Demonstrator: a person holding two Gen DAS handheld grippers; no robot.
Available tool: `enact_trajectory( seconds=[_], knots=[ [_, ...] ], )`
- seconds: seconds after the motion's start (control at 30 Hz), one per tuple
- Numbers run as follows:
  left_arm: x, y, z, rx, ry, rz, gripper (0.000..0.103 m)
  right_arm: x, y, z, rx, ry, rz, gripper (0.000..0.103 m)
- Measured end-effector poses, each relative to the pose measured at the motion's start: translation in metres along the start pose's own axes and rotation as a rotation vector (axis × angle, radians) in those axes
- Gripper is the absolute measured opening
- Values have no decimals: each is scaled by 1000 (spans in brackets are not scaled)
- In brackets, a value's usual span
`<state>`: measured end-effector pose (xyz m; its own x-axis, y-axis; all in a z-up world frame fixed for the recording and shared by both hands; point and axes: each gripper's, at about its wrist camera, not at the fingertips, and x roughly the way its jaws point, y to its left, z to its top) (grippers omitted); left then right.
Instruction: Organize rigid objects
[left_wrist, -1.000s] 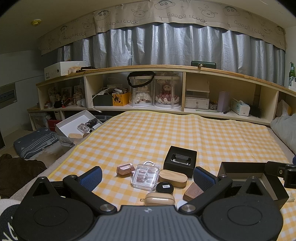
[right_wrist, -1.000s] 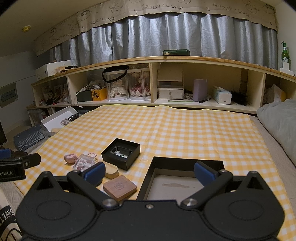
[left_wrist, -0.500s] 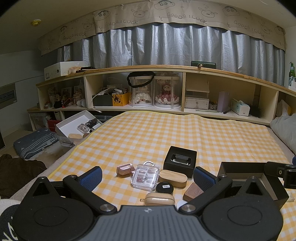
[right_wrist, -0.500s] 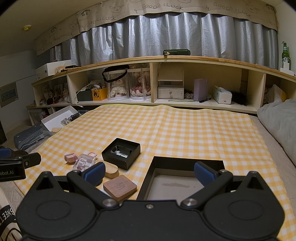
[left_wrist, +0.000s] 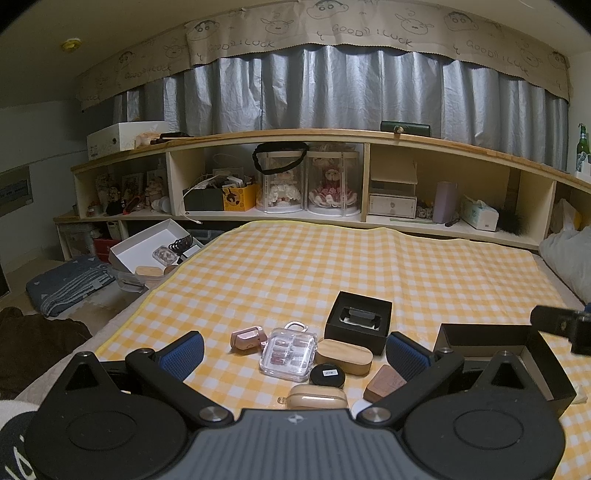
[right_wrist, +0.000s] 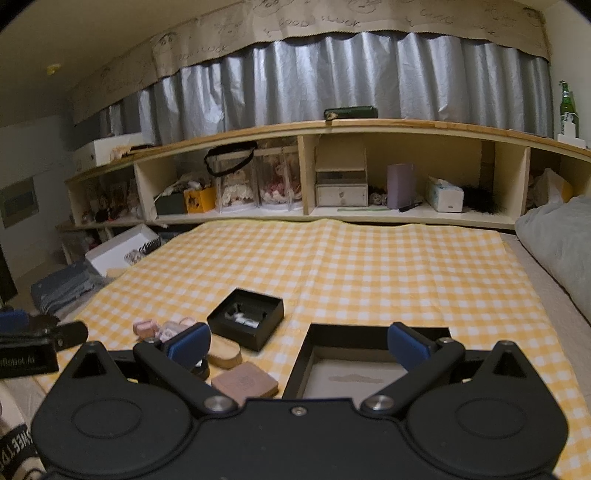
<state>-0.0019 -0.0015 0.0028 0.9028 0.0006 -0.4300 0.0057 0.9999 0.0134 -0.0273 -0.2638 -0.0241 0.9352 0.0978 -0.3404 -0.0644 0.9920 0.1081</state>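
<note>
You are holding the left gripper (left_wrist: 293, 350) and the right gripper (right_wrist: 299, 345) with jaws wide apart, gripping nothing. The small things are sitting clustered on the checked cloth (left_wrist: 332, 258): a glossy clear case (left_wrist: 288, 350) at 12 o'clock from the left gripper, a smooth wooden oval box (left_wrist: 343, 356) at 1 — and the empty black tray (right_wrist: 369, 365) is waiting under the right gripper. They are crowding each other, so closing on one risks nudging its neighbours; the clear case probably slips easily.
</note>
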Motion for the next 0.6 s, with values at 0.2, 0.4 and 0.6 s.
enact_trajectory(
  seconds=[0.2,0.4,0.6],
  knots=[
    [8,-2,9,-8,-6,-17,103,-1,-15,7,50,-83,-68,103],
    [10,-2,22,-5,-58,-37,103,9,-46,18,83,-107,-158,103],
    [20,0,49,-3,-145,-57,103,31,-77,23,116,-93,-253,103]
  ],
)
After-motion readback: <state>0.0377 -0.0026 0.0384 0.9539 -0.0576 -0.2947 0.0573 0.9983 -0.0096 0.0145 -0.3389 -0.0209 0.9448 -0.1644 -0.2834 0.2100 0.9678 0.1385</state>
